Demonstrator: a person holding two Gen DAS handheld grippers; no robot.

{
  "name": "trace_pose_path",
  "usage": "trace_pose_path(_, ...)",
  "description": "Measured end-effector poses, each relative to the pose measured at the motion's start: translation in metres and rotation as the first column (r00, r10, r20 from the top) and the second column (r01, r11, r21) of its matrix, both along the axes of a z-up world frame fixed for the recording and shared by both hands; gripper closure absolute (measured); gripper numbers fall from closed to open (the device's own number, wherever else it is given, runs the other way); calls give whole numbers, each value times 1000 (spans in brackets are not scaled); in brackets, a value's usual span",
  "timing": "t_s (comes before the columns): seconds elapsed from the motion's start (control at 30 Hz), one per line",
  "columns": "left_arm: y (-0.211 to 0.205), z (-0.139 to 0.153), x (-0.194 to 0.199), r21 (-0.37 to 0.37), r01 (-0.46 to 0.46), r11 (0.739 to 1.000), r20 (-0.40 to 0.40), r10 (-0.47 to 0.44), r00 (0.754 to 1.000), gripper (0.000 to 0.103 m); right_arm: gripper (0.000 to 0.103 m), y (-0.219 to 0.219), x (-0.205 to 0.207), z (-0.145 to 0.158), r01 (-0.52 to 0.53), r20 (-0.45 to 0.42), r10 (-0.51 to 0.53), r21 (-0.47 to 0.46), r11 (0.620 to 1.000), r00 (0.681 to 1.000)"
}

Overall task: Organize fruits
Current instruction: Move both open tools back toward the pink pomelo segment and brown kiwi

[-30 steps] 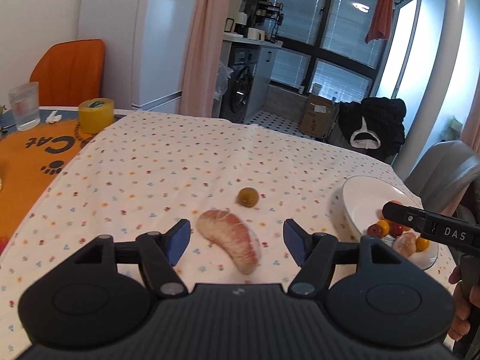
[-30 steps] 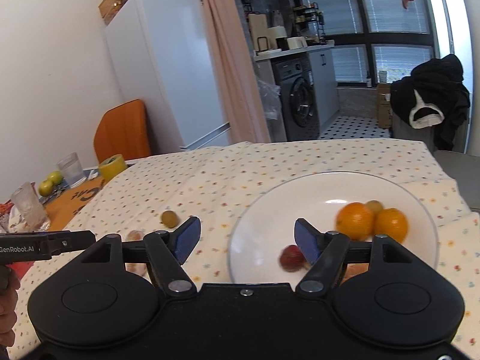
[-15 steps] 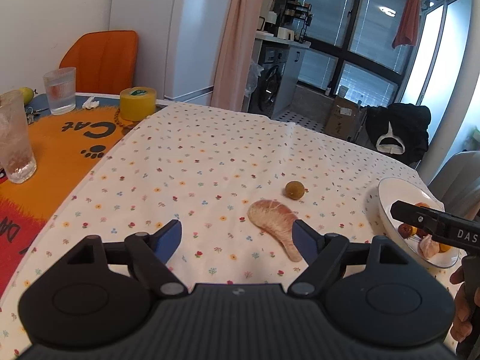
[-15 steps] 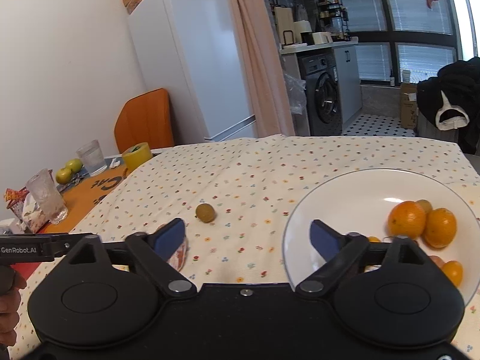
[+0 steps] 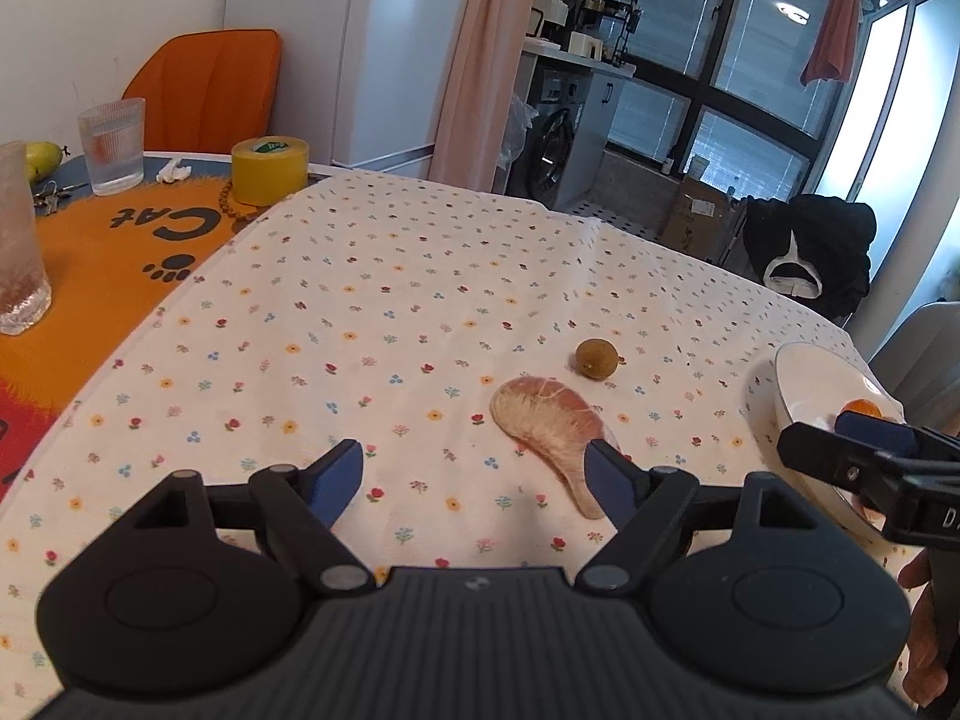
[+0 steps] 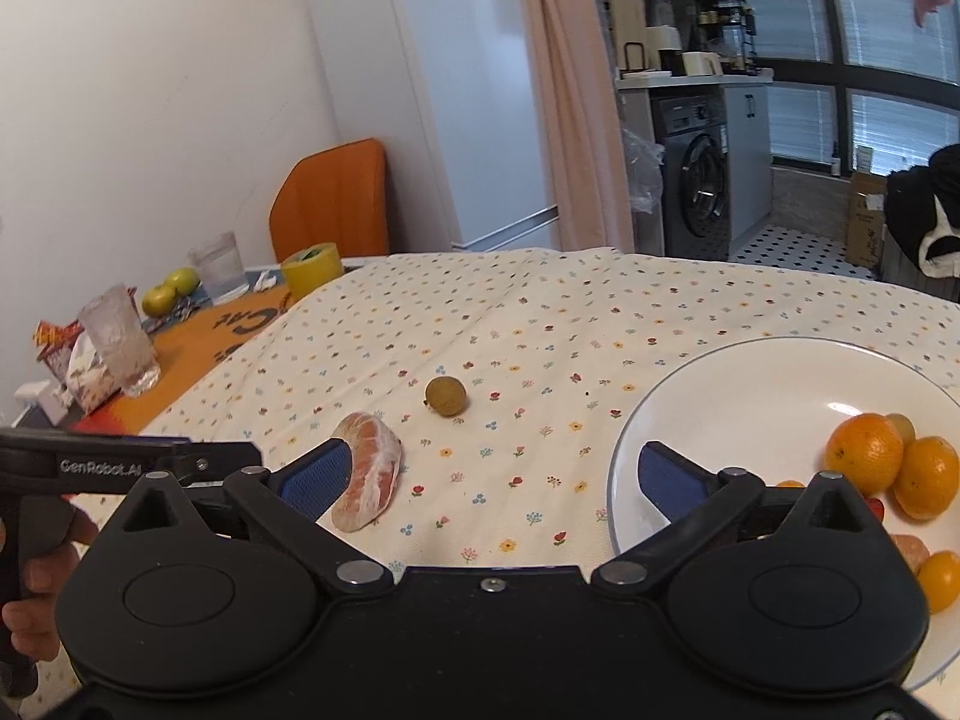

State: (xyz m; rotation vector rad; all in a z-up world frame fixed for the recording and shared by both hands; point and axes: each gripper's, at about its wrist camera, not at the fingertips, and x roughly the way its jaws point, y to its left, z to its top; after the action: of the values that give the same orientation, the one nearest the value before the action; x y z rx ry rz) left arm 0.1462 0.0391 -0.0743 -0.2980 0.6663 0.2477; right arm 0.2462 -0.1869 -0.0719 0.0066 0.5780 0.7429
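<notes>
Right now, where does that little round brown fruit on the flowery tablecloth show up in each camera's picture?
Left wrist view: the small brown fruit lies right of centre, just beyond the pomelo segment, apart from it.
Right wrist view: the same fruit lies near the middle, up and right of the segment, left of the white plate.
Shared landmark: the yellow tape roll.

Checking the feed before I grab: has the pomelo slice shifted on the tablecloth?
No. The pomelo slice still lies just in front of the small brown fruit; only the cameras moved.
</notes>
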Motion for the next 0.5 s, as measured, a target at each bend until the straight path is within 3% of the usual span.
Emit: trace_pose_path(0.5, -24, -9, 34, 0, 29, 1000, -24, -29, 999, 25, 0, -5, 20, -3, -13, -22, 13, 5, 1000, 1000)
